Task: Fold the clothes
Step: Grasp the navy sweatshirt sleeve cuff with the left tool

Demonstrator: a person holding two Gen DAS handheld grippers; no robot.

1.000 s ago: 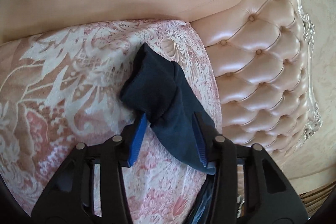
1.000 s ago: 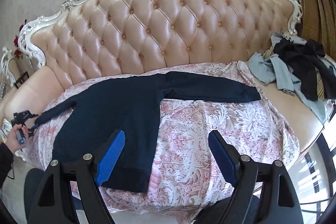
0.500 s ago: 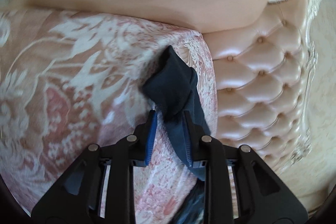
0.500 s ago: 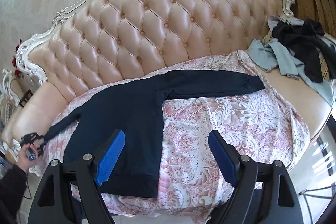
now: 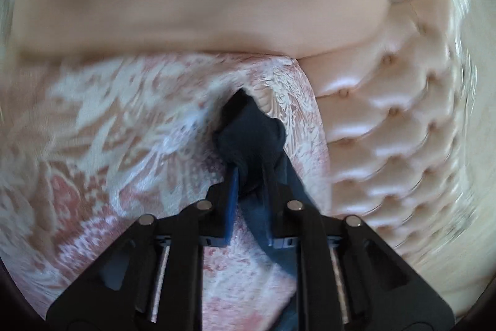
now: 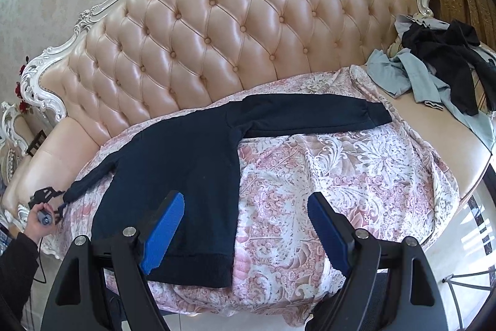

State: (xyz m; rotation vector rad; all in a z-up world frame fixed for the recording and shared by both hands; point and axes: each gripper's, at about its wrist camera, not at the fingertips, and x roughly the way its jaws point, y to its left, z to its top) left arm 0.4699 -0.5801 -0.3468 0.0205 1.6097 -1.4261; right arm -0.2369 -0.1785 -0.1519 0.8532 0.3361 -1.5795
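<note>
Because the dark blue sweater (image 6: 186, 169) is soft and floppy, it will bend and sag wherever nothing holds it up. It looks light, so a small pinch should be enough to lift one part, but the rest will drag on the patterned cover (image 6: 356, 176) under it. Good places to hold it are the thick, ribbed ends: a cuff, or the band along the bottom edge. Those parts bunch up well and should not slip out.

Close by, in the right wrist view, the right gripper (image 6: 245, 228) is spread wide, with nothing between its blue pads (image 6: 162, 230). It hangs above the bottom edge of the sweater and points toward the back of the sofa (image 6: 235, 30).

Just past it, the sweater lies flat on the cover, spread over the sofa seat. One sleeve (image 6: 310, 114) stretches out straight to the right. The other sleeve runs out to the left, down to the left gripper (image 6: 46, 199), which a hand (image 6: 35, 222) holds low at the sofa's edge.

In the left wrist view, the left gripper (image 5: 249, 176) is pressed together on the cuff (image 5: 248, 132) of that sleeve. The cloth is bunched in a lump between the pads. This view is blurry, so I cannot tell how high the cuff is off the cover.

Far off at the right end of the sofa sits a messy pile of grey and black clothes (image 6: 434, 64).
</note>
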